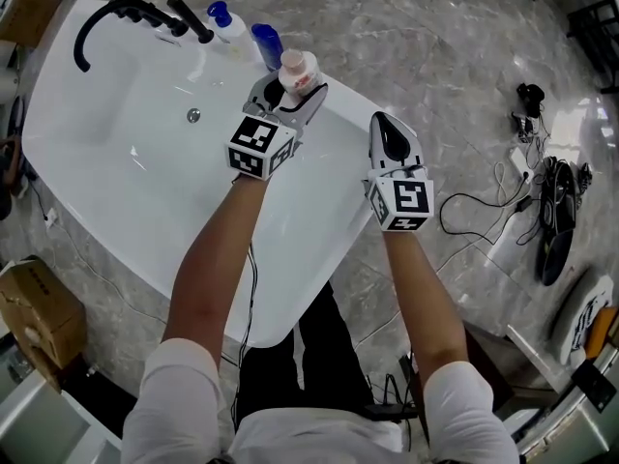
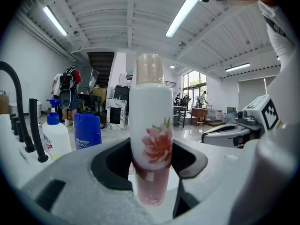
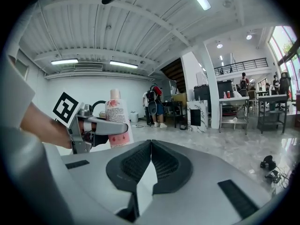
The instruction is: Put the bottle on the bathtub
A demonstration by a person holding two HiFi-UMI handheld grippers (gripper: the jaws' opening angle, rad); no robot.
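Left gripper [image 1: 288,93] pinches flower-print bottle [image 2: 150,125] between its dark pads, low on the body; bottle upright, beige cap up. It stands over the far rim of the white bathtub [image 1: 145,162], just beside a blue container [image 1: 266,44] and a white pump bottle [image 1: 224,19]; cannot tell if its base touches the rim. Right gripper [image 3: 150,144] has its jaws pressed together on nothing, above the tub's near edge. Black faucet [image 1: 121,13] at tub corner, drain [image 1: 193,115] in the basin. Grey marble floor [image 1: 435,46], cables [image 1: 513,172] to the right, cardboard box [image 1: 34,307] on the left. Open hall, ribbed ceiling [image 2: 117,18] with strip lights
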